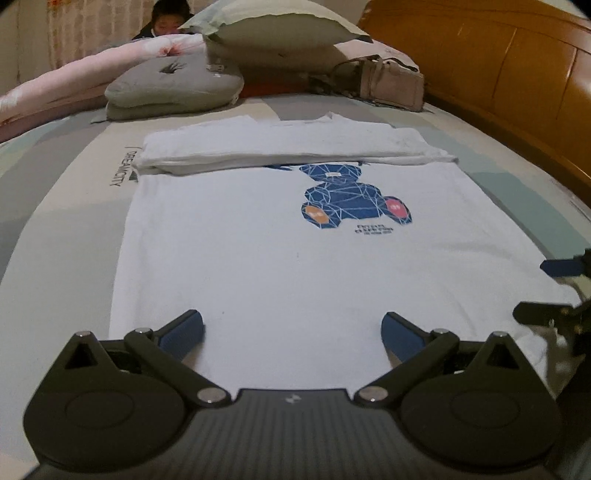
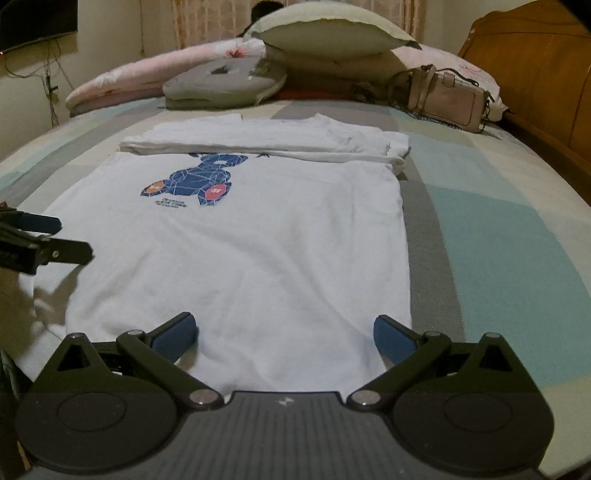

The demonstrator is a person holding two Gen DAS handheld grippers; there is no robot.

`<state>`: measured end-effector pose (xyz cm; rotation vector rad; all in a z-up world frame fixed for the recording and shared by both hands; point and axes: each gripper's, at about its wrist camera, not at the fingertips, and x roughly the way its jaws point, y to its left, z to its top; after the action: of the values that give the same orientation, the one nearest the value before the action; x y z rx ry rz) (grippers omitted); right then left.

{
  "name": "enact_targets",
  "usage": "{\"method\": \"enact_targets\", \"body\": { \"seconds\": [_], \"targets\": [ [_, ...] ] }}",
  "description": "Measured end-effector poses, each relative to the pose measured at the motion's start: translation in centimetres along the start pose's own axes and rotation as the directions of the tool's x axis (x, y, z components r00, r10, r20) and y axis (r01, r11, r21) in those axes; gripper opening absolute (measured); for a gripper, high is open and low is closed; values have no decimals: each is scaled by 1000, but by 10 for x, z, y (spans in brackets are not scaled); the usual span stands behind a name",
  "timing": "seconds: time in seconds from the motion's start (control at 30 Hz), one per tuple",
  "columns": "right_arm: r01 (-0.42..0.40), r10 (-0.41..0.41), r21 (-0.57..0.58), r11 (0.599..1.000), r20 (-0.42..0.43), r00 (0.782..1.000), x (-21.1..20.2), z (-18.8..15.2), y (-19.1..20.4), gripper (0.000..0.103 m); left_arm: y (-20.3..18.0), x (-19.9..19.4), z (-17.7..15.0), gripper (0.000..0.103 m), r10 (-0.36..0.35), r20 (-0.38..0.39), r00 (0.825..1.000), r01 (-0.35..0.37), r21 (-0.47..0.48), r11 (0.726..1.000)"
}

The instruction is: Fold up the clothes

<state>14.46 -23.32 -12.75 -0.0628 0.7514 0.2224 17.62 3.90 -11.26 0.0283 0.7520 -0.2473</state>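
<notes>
A white T-shirt (image 1: 280, 258) is laid flat on the bed (image 2: 498, 229), print side up, directly ahead of both claws. Its far portion is already turned back toward the claws in a thick band (image 1: 288, 147) that covers the head of the blue bear print (image 1: 347, 199). The near hem lies just beyond the fingertips of each claw.

The left claw (image 1: 291, 332) is spread wide and holds nothing; white cloth is seen between its blue pads (image 1: 184, 330). The right claw (image 2: 284, 338) is likewise wide open and empty, set over the near hem toward the shirt's right edge. Each claw's fingers appear at the side of the other's view, so the two are held side by side (one near each lower corner, it seems).

The step in hand is judged to be the taking of the near hem for a fold away from the claws. It would be done well if both corners were pinched through all layers at the same depth, then lifted together and carried level, so that the hem lands parallel to the folded band. The slight ripple near the left corner is best smoothed first.

Beyond the shirt, a grey cushion (image 1: 173, 86), pillows (image 2: 328, 31) and a handbag (image 2: 447, 99) rest well clear of the work, by the wooden headboard (image 1: 517, 74).
</notes>
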Motion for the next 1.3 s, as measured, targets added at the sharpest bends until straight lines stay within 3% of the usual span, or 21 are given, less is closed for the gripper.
{"method": "enact_targets", "body": {
  "seconds": [0.1, 0.27, 0.37, 0.53, 0.7, 0.9, 0.97, 1.03, 1.13, 1.2, 1.3],
  "targets": [
    [27, -27, 7, 1000, -19, 999, -3, 8, 5, 103, 10, 0, 13, 102, -2, 15, 1000, 2, -5, 1000],
    [33, -31, -21, 999, 70, 997, -5, 21, 15, 103, 35, 32, 42, 102, -20, 26, 999, 21, -50, 999],
    [-8, 9, -14, 1000, 84, 996, -1, 26, 19, 103, 51, 52, 52, 102, -8, 24, 1000, 11, -101, 995],
    [-40, 40, -2, 999, 25, 999, 18, 23, 18, 103, 69, 41, 51, 102, 11, 18, 1000, -8, -168, 986],
    [-42, 43, -23, 999, 34, 999, 22, 17, 17, 103, 70, 36, 83, 102, -48, 61, 997, 56, -151, 987],
    [-53, 54, -32, 998, 44, 998, 19, 13, 15, 103, 82, 96, 117, 102, -82, 22, 996, 84, -157, 984],
    [-56, 57, -34, 998, 44, 997, 20, 13, 15, 103, 101, 116, 115, 101, -31, -17, 999, 26, -236, 971],
    [-58, 60, -36, 998, 44, 997, 19, 13, 14, 103, 111, 113, 114, 102, -26, 24, 999, 31, -265, 964],
    [-57, 59, -38, 998, 49, 997, 20, 13, 14, 103, 107, 100, 117, 102, 9, 8, 1000, -7, -265, 964],
    [-56, 57, -37, 998, 49, 997, 20, 13, 14, 103, 94, 83, 118, 102, 41, 20, 999, -36, -207, 978],
    [-54, 55, -35, 998, 40, 998, 20, 15, 14, 103, 71, 51, 110, 102, 7, 45, 999, -2, -117, 993]
  ]
}}
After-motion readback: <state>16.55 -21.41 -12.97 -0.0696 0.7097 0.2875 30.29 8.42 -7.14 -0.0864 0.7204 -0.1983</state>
